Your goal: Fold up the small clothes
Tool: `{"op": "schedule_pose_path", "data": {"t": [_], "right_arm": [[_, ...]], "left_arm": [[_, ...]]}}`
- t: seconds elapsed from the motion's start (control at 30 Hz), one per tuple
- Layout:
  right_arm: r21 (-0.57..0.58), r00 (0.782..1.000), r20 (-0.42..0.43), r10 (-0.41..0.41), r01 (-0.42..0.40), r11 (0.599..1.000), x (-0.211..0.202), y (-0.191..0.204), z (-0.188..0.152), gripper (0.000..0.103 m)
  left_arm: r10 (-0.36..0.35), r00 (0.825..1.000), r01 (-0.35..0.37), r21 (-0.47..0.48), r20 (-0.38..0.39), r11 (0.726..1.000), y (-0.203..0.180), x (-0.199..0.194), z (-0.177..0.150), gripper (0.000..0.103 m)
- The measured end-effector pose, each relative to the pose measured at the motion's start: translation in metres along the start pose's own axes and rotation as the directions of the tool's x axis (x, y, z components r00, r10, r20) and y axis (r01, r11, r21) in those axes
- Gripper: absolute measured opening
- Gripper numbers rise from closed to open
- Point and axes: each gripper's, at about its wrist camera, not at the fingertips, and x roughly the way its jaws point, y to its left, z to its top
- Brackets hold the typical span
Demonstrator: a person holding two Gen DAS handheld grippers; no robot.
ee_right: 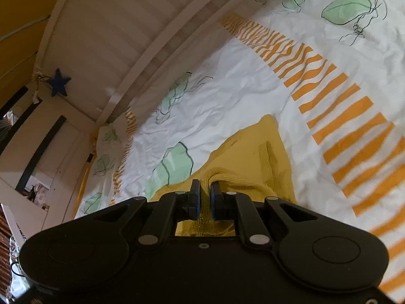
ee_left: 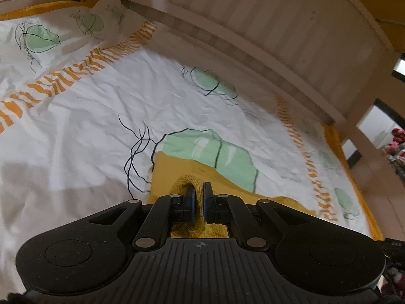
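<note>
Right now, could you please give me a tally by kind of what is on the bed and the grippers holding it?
Yellow knitted garment: 1, pinched at two spots
Grippers: 2, left gripper and right gripper, both shut on the knit
Patterned bed cover: 1
Total: 4

White slatted bed frame (ee_left: 291, 25), patterned white sheet (ee_left: 76, 126), blue star (ee_right: 59, 82)

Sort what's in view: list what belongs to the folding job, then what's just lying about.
Job:
- mustard-yellow knitted garment
- left gripper, jaws clamped on its knit edge
- right gripper, jaws clamped likewise

Lying about:
- white bedsheet with green leaf prints and orange stripes
- white slatted bed frame
- dark blue star ornament
</note>
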Motion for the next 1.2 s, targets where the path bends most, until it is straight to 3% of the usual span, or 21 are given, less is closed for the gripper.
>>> {"op": "schedule_pose_path", "data": {"t": [0.5,0.77,1.0,1.07,1.13,1.2], "right_arm": [[0.023,0.997,-0.032,-0.072,0.073,0.997,0.07,-0.031,0.011,0.016],[0.018,0.997,-0.02,-0.069,0.069,0.997,0.085,-0.04,0.015,0.017],[-0.01,0.999,-0.015,-0.05,0.05,0.999,0.09,-0.044,0.015,0.024],[-0.005,0.999,-0.016,-0.05,0.05,0.999,0.089,-0.046,0.016,0.032],[-0.009,0.999,0.004,-0.053,0.053,0.999,0.087,-0.046,0.016,0.061],[-0.018,0.998,0.031,-0.059,0.059,0.998,0.083,-0.044,0.018,0.064]], "left_arm": [[0.07,0.995,-0.072,-0.019,-0.073,0.997,0.022,0.087,0.005,0.005],[0.088,0.994,-0.09,-0.031,-0.068,0.995,0.021,0.106,0.012,0.005],[0.093,0.992,-0.096,-0.026,-0.086,0.995,0.025,0.117,0.011,0.006],[0.08,0.993,-0.085,-0.051,-0.09,0.995,0.028,0.118,0.012,0.007],[0.082,0.993,-0.086,-0.047,-0.082,0.995,0.028,0.117,0.014,0.018],[0.108,0.993,-0.109,-0.015,-0.051,0.994,0.023,0.114,0.015,0.027]]}}
